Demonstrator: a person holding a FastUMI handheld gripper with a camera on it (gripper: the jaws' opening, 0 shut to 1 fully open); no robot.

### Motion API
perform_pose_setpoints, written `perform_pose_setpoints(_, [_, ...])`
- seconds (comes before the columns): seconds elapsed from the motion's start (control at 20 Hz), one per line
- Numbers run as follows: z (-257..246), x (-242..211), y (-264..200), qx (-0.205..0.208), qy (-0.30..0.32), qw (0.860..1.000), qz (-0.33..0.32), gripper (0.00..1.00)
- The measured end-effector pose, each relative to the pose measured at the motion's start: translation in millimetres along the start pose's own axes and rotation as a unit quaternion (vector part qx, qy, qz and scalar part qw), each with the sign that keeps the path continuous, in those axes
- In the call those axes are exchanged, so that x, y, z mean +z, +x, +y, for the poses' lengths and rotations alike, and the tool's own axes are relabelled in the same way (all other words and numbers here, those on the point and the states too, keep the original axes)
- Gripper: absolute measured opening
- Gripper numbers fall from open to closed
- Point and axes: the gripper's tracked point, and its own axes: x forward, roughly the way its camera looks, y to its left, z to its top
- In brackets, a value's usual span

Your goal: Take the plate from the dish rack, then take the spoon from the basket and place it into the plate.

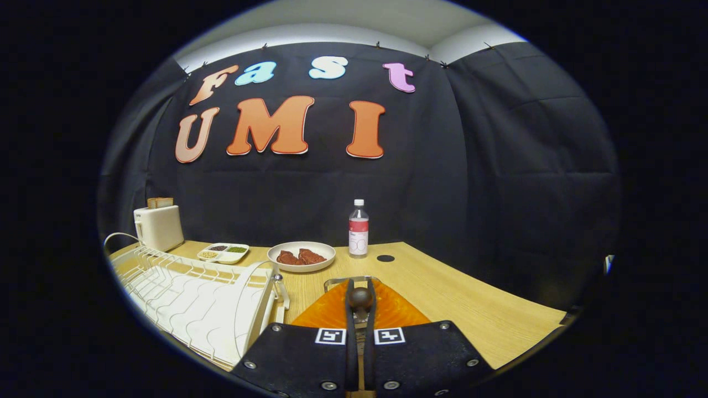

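Observation:
My gripper (360,288) is shut on the spoon (360,298), of which a dark rounded end and a short metal stem show between the two fingertips. Right under and ahead of the fingers lies the orange ribbed plate (326,315) on the wooden table. A thin metal rim (337,280), probably the basket, shows at the plate's far edge; what it holds is hidden. The white wire dish rack (177,287) stands to the left of the fingers, with a white plate (255,309) upright in its near end.
Beyond the orange plate stand a white plate of brown food (301,256), a water bottle (358,229) and a small dark disc (385,258). A divided tray (223,252) and a white toaster (159,226) sit behind the rack. The table's edge (531,342) runs close on the right.

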Motion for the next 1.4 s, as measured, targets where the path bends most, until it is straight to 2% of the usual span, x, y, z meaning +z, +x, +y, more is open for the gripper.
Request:
perform_pose_setpoints(0.35, [-9,51,-25,-0.013,-0.003,0.999,-0.038,0.03])
perform_pose_setpoints(0.65, [-13,94,-77,-0.011,0.0,0.998,-0.068,0.03])
perform_pose_setpoints(0.9, [1,101,-130,0.015,0.014,0.998,-0.063,0.03])
perform_pose_setpoints(1.05, [25,98,-165,0.044,0.021,0.997,-0.062,0.03])
perform_pose_setpoints(1.4, [85,68,-225,0.113,0.033,0.992,-0.042,0.03])
